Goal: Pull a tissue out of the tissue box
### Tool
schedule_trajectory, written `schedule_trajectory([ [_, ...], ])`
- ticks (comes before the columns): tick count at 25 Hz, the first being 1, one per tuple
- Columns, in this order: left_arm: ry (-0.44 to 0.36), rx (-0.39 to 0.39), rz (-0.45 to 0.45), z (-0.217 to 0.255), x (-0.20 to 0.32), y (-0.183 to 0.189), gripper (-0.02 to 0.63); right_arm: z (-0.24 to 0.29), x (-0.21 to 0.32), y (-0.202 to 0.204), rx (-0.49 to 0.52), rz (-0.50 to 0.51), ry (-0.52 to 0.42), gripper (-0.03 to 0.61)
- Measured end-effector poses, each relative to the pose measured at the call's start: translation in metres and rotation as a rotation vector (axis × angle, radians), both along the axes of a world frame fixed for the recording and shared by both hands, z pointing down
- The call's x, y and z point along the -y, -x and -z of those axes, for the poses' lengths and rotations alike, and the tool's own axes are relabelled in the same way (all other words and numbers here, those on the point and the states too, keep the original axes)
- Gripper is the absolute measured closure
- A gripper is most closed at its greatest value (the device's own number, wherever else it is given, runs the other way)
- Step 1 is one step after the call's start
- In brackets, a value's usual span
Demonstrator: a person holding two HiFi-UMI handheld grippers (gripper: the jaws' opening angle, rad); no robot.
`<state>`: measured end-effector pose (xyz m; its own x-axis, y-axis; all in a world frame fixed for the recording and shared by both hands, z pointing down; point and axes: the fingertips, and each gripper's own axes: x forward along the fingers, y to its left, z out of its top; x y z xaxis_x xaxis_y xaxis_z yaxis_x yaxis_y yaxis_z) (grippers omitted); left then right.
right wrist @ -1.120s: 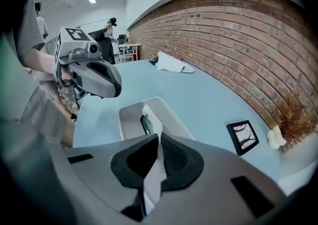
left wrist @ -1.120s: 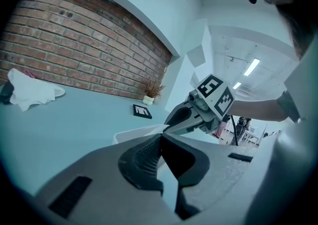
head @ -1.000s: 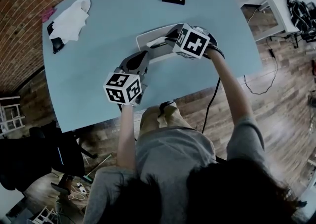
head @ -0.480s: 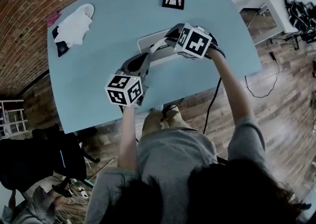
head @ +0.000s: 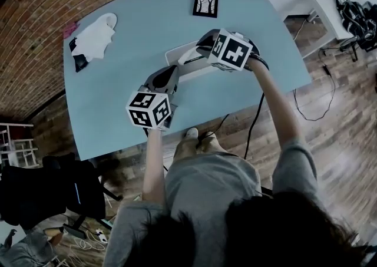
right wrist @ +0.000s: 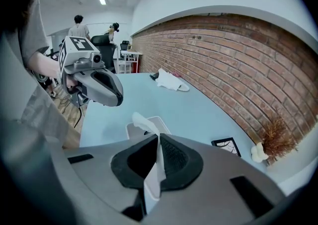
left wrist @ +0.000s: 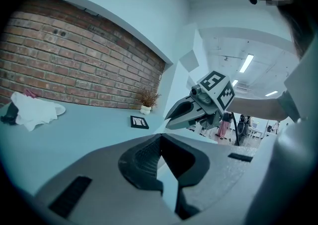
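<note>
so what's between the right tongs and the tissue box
A white tissue, pinched in the right tongs, stretches from them down to the pale rectangular tissue box; the right gripper view shows it.

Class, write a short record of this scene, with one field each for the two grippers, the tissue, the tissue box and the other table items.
left gripper: jaws together, empty
right gripper: shut on the tissue
tissue: runs from the jaws down toward the box
tissue box: white, on the blue table
other items: framed picture, white cloth
</note>
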<state>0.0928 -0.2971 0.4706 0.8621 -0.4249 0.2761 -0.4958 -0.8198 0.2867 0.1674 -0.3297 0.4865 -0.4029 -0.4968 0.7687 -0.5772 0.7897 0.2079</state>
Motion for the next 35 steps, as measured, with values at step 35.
schedule_trajectory([
  [35, -0.291, -0.100, 0.057, 0.093, -0.072, 0.002, 0.611, 0.103, -0.087, -0.017, 0.460, -0.301, -0.364, 0.577],
])
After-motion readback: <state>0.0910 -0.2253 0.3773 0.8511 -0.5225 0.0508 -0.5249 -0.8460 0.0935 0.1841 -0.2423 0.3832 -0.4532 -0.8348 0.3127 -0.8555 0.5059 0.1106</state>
